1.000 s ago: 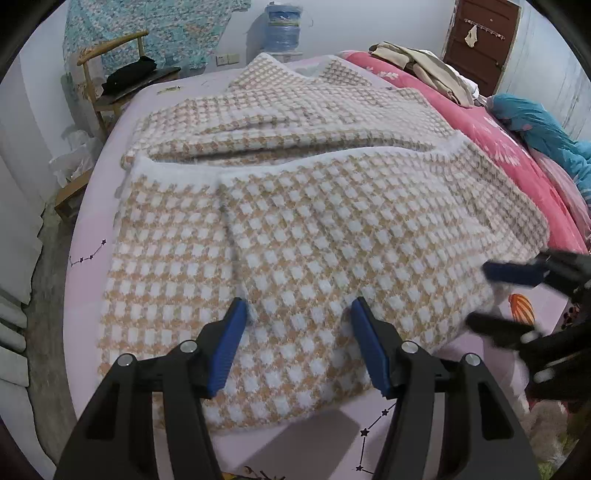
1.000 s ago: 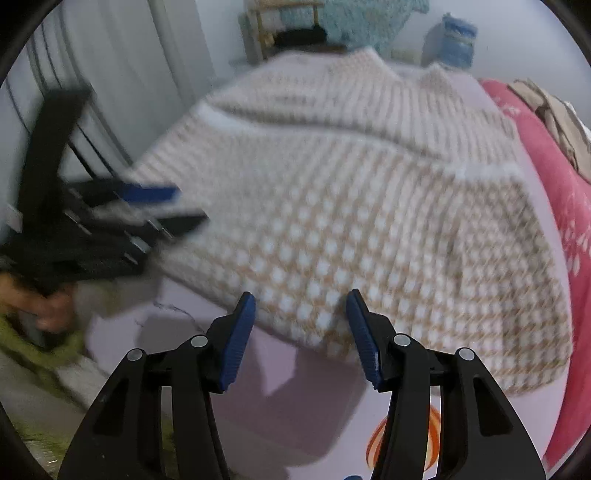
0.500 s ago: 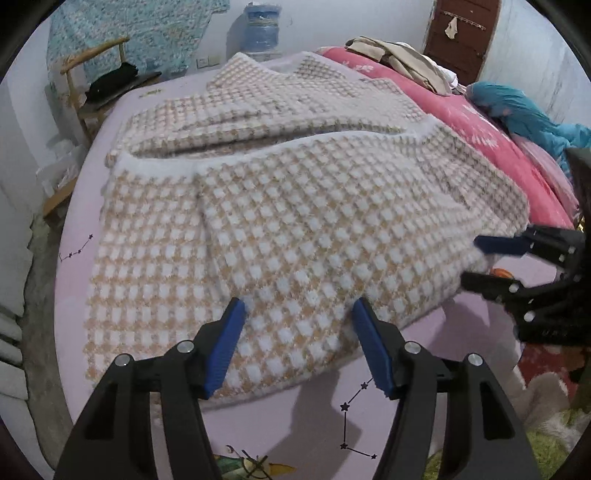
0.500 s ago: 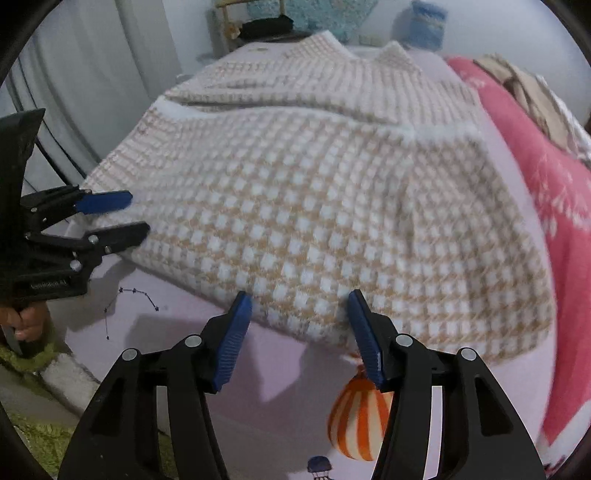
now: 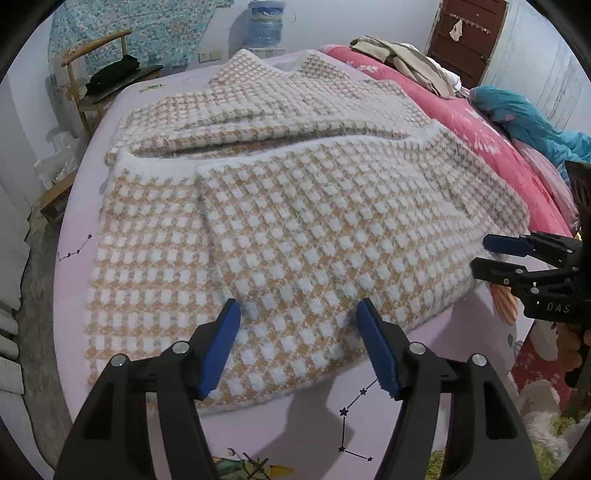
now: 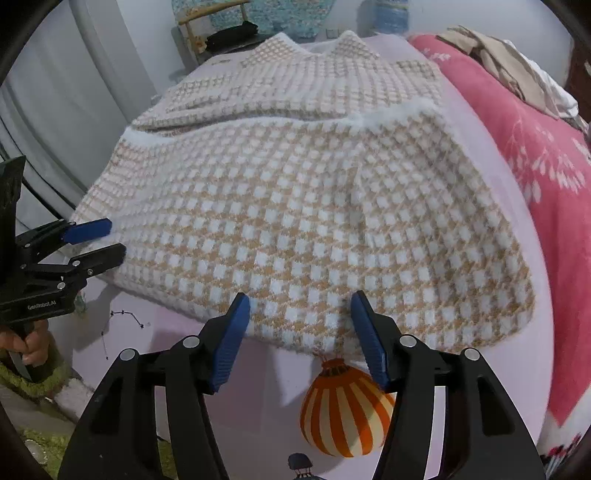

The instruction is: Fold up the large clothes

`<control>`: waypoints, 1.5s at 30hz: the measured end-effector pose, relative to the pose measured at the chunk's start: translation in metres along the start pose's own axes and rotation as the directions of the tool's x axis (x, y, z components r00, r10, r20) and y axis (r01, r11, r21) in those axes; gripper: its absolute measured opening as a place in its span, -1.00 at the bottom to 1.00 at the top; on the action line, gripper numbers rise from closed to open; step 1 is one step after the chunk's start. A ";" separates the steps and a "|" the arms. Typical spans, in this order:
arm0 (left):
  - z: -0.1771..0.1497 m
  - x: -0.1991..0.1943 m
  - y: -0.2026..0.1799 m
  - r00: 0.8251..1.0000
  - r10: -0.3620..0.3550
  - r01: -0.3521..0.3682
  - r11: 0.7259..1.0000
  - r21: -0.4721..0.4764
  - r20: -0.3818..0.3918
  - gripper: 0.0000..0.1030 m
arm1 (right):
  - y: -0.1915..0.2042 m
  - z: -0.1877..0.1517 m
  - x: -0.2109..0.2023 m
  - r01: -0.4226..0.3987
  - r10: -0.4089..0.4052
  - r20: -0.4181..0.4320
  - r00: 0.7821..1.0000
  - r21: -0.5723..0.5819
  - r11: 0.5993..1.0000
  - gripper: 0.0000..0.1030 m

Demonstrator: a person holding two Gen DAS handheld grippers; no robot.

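Note:
A large fuzzy garment in a tan and white check (image 5: 295, 221) lies on the lilac bed sheet (image 5: 258, 435), its lower part folded up over the upper part. It also shows in the right wrist view (image 6: 295, 206). My left gripper (image 5: 298, 314) is open and empty, over the near folded edge. My right gripper (image 6: 300, 301) is open and empty, over the same near edge further right. Each gripper shows in the other's view: the right gripper (image 5: 480, 254) at the garment's right corner, the left gripper (image 6: 112, 240) at its left corner.
A pink floral quilt (image 5: 461, 118) lies along the right of the bed with beige clothes (image 5: 402, 59) and a teal cloth (image 5: 528, 118) on it. A wooden chair (image 5: 96, 74) and a water jug (image 5: 266, 22) stand beyond the bed. A grey curtain (image 6: 74, 110) hangs at left.
Both grippers drew back a little toward the near edge of the bed and steadied. The garment has not moved. Both stayed open.

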State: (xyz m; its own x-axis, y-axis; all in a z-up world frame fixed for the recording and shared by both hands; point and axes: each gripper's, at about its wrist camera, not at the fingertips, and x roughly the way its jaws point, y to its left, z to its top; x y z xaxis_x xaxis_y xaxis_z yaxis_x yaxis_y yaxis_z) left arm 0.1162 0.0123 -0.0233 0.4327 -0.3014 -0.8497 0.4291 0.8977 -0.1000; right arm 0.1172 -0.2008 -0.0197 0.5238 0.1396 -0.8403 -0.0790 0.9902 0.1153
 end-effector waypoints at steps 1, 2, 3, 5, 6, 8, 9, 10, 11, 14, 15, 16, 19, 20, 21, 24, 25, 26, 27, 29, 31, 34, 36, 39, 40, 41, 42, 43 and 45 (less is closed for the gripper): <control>0.002 -0.003 0.001 1.000 0.004 -0.004 1.000 -0.002 0.006 0.24 | -0.001 0.002 -0.002 0.003 -0.003 0.006 1.000 0.000 1.000 0.09; 0.003 -0.006 0.002 1.000 0.009 -0.009 1.000 -0.002 0.012 0.24 | -0.002 0.004 -0.005 0.003 -0.003 0.015 1.000 0.000 1.000 0.12; 0.004 -0.008 0.003 1.000 0.013 -0.013 1.000 -0.002 0.019 0.24 | -0.002 0.009 -0.009 -0.003 0.003 0.031 1.000 0.000 1.000 0.16; 0.011 -0.013 0.005 0.999 0.026 -0.025 1.000 -0.004 0.033 0.24 | -0.002 0.015 -0.014 -0.012 0.012 0.057 0.998 -0.001 1.000 0.22; 0.014 -0.014 0.006 0.999 0.030 -0.030 1.000 -0.006 0.038 0.26 | 0.001 0.016 -0.016 -0.016 0.016 0.066 0.998 -0.005 1.000 0.24; 0.020 -0.014 0.007 0.998 0.038 -0.037 0.999 -0.013 0.045 0.29 | 0.003 0.021 -0.016 -0.030 0.031 0.080 0.996 -0.012 0.999 0.26; 0.024 -0.012 0.007 0.998 0.039 -0.038 0.999 -0.016 0.048 0.29 | 0.005 0.022 -0.016 -0.034 0.035 0.082 0.996 -0.013 0.999 0.28; 0.028 -0.011 0.007 0.998 0.042 -0.041 0.999 -0.019 0.050 0.32 | 0.006 0.024 -0.013 -0.037 0.038 0.083 0.996 -0.014 0.999 0.31; 0.032 -0.010 0.006 0.998 0.049 -0.048 0.999 -0.024 0.051 0.34 | 0.005 0.025 -0.014 -0.035 0.036 0.084 0.996 -0.011 0.999 0.34; 0.043 -0.001 0.007 0.995 0.094 -0.092 0.995 -0.046 0.037 0.46 | 0.003 0.033 -0.007 -0.035 0.034 0.086 0.996 0.008 0.999 0.43; 0.047 0.003 0.008 0.994 0.106 -0.104 0.993 -0.051 0.029 0.50 | 0.003 0.035 -0.006 -0.032 0.031 0.089 0.996 0.015 0.999 0.44; 0.050 0.008 0.009 0.993 0.117 -0.116 0.992 -0.059 0.016 0.52 | 0.002 0.041 -0.003 -0.030 0.028 0.093 0.995 0.021 0.999 0.46; 0.060 0.025 0.014 0.989 0.146 -0.147 0.986 -0.079 -0.024 0.53 | 0.000 0.051 0.002 -0.014 0.010 0.101 0.995 0.035 0.999 0.52; 0.062 0.030 0.015 0.987 0.156 -0.158 0.984 -0.084 -0.034 0.53 | 0.000 0.053 0.002 -0.012 0.008 0.102 0.995 0.039 0.999 0.52; 0.064 0.033 0.016 0.986 0.163 -0.166 0.982 -0.086 -0.039 0.53 | -0.001 0.057 0.004 -0.016 0.011 0.102 0.995 0.043 0.999 0.52; 0.068 0.042 0.019 0.982 0.183 -0.187 0.978 -0.096 -0.046 0.63 | -0.004 0.065 0.012 -0.018 0.013 0.100 0.995 0.049 0.999 0.52; 0.069 0.043 0.020 0.981 0.188 -0.192 0.976 -0.099 -0.047 0.69 | -0.005 0.067 0.015 -0.017 0.012 0.097 0.995 0.050 0.999 0.52; 0.069 0.045 0.021 0.981 0.189 -0.194 0.975 -0.105 -0.051 0.70 | -0.006 0.068 0.018 -0.014 0.009 0.091 0.996 0.051 0.999 0.52; 0.069 0.046 0.023 0.981 0.187 -0.192 0.975 -0.112 -0.055 0.74 | -0.007 0.069 0.022 -0.013 0.009 0.083 0.996 0.054 0.998 0.52; 0.068 0.049 0.027 0.979 0.195 -0.201 0.970 -0.135 -0.057 0.85 | -0.010 0.069 0.035 -0.020 0.017 0.055 0.998 0.059 0.998 0.58; 0.068 0.050 0.029 0.980 0.188 -0.195 0.969 -0.152 -0.060 0.89 | -0.015 0.068 0.040 -0.045 0.040 0.055 0.998 0.088 0.995 0.64; 0.066 0.051 0.032 0.982 0.177 -0.185 0.968 -0.171 -0.059 0.89 | -0.022 0.068 0.042 -0.079 0.073 0.050 0.996 0.117 0.990 0.66; 0.065 0.052 0.030 0.981 0.186 -0.193 0.967 -0.168 -0.054 0.90 | -0.021 0.068 0.042 -0.078 0.072 0.051 0.996 0.114 0.990 0.68; 0.063 0.052 0.029 0.981 0.190 -0.195 0.965 -0.173 -0.048 0.91 | -0.021 0.069 0.042 -0.079 0.074 0.046 0.996 0.120 0.990 0.69; 0.063 0.053 0.030 0.981 0.186 -0.192 0.965 -0.177 -0.048 0.91 | -0.022 0.070 0.042 -0.081 0.076 0.046 0.996 0.123 0.989 0.69; 0.063 0.052 0.031 0.982 0.182 -0.187 0.966 -0.181 -0.048 0.91 | -0.022 0.070 0.040 -0.087 0.082 0.049 0.995 0.127 0.988 0.69; 0.063 0.052 0.031 0.983 0.179 -0.185 0.966 -0.182 -0.049 0.91 | -0.021 0.071 0.037 -0.096 0.089 0.058 0.994 0.128 0.987 0.68; 0.062 0.052 0.032 0.983 0.175 -0.181 0.966 -0.184 -0.048 0.91 | -0.021 0.071 0.034 -0.101 0.093 0.065 0.994 0.126 0.987 0.68; 0.062 0.052 0.032 0.983 0.177 -0.182 0.966 -0.184 -0.047 0.91 | -0.019 0.074 0.028 -0.107 0.098 0.085 0.992 0.112 0.988 0.69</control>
State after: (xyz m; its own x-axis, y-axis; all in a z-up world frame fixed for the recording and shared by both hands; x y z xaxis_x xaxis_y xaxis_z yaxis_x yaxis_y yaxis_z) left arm 0.2021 0.0053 -0.0388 0.4638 -0.1227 -0.8774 0.1899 0.9811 -0.0368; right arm 0.1960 -0.2150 -0.0062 0.5834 0.2360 -0.7772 -0.0389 0.9639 0.2635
